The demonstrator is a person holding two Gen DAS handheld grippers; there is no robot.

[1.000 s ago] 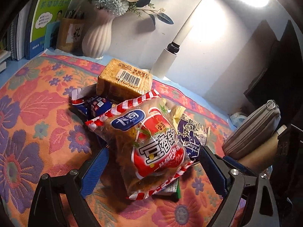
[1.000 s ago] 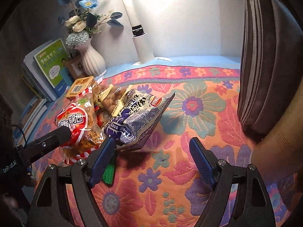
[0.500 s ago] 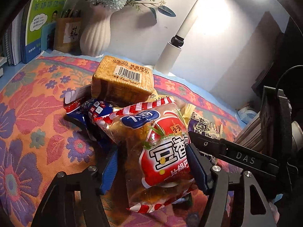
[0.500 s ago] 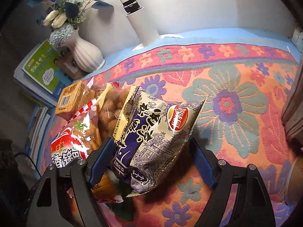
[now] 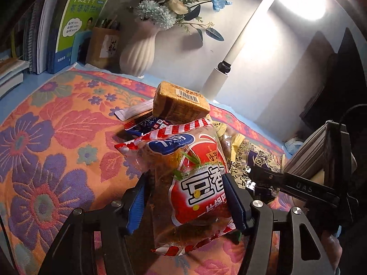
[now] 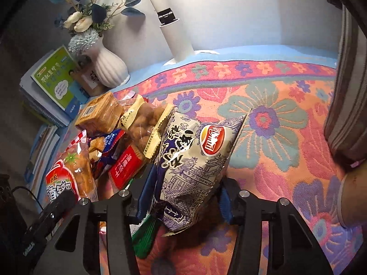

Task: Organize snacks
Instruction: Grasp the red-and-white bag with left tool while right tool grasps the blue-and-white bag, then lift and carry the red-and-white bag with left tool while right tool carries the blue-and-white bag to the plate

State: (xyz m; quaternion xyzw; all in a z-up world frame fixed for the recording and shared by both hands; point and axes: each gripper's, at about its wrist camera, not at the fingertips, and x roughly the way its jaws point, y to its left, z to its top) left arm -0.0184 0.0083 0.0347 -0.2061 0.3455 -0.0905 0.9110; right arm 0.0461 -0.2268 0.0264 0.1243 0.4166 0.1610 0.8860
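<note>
A pile of snacks lies on the floral cloth [image 5: 45, 137]. My left gripper [image 5: 185, 183] is closing, its blue pads pressed on both sides of the red-and-clear snack bag [image 5: 183, 151]. My right gripper [image 6: 185, 183] is closing too, squeezing the purple-and-white chip bag [image 6: 195, 155] between its pads. Behind them lie a yellow biscuit block [image 5: 179, 103], a bag of round nuts [image 6: 142, 123], a blue packet [image 5: 146, 123] and a small red packet [image 6: 126, 167]. A green packet [image 6: 144, 236] peeks out under the chip bag.
A white vase of flowers [image 5: 140, 52], a brown pen holder [image 5: 103, 43] and upright books [image 5: 78, 23] line the back left. A white lamp post [image 5: 229, 61] stands by the wall. A grey striped pouch [image 6: 344, 91] rises at the right.
Both grippers have pushed forward around their bags and their jaws have narrowed: the left onto the red bag, the right onto the chip bag, which now stands crumpled between the pads.
</note>
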